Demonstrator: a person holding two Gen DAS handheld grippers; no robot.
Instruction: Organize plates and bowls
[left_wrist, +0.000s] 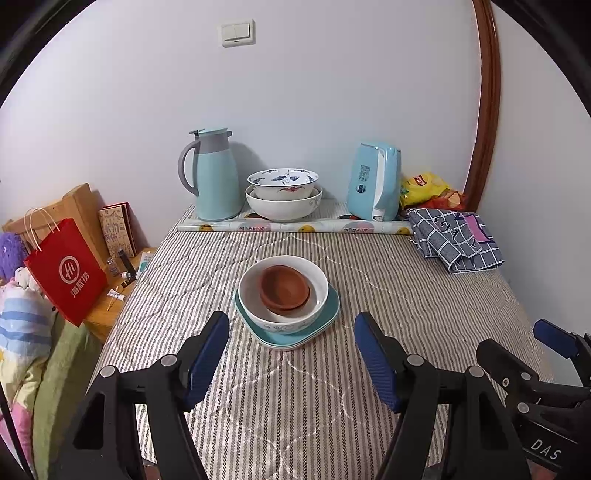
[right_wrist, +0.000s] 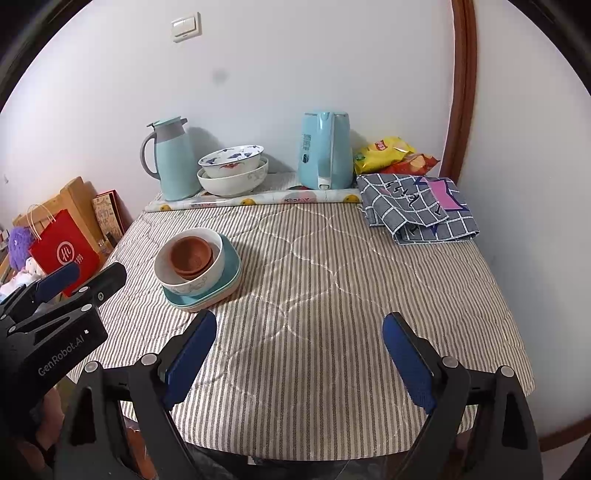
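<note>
We held left gripper (left_wrist: 291, 354) and right gripper (right_wrist: 299, 354) agape, empty; judged stack (left_wrist: 287, 301) mid-table needed both-sided rim grip.

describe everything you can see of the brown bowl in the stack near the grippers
The brown bowl is small, round and matte reddish-brown, like terracotta or plastic. It looks like two nested bowls, since a second rim shows below the first. It sits upright and empty, slightly off-centre inside the white bowl, which rests on stacked teal plates on the striped cloth. Neither gripper touches it.
</note>
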